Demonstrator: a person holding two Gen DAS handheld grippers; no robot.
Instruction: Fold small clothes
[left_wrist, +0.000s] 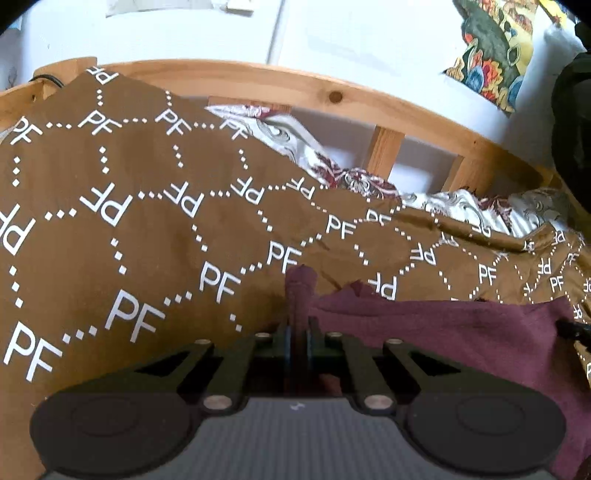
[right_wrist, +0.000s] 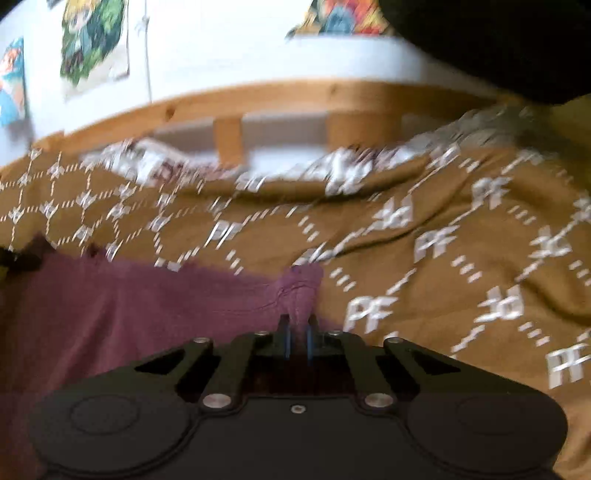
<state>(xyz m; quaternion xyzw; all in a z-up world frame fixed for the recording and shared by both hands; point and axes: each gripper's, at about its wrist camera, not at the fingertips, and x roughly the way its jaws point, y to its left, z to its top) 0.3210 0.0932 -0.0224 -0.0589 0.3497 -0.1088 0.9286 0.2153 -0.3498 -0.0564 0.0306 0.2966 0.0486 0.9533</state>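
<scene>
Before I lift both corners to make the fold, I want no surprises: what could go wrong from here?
1. Each gripper, left gripper and right gripper, has its jaws shut on only a small bunched corner of the maroon cloth garment, so a corner may slip out.
2. The brown PF-patterned bedspread lies rumpled right under the garment, so it could snag or lift with it.

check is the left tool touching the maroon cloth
Touching. The left wrist view shows the left tool closed on a bunched corner of the maroon cloth.
</scene>
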